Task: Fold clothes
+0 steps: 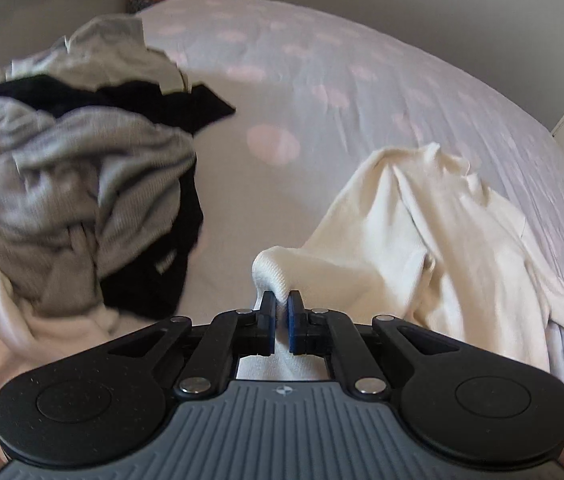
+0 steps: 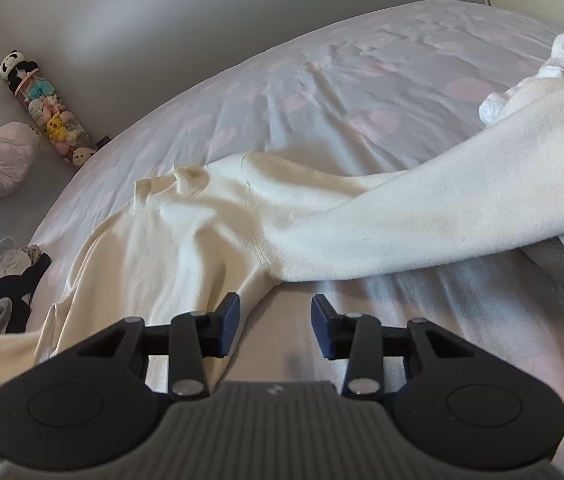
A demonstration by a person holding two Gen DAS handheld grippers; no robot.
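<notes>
Soft, limp sweater (image 1: 422, 220) drapes when lifted: left gripper (image 1: 280, 300) pinches its cuff, right gripper (image 2: 275, 312), half-open and empty, should take the hem.

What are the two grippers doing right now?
Left gripper: shut on the cream sweater.
Right gripper: open, holding nothing, beside the sweater's sleeve.

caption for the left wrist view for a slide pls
Left gripper shut on a cuff of the cream knit sweater, beside a grey, black and white clothes pile on the pink-spotted bedspread.
</notes>
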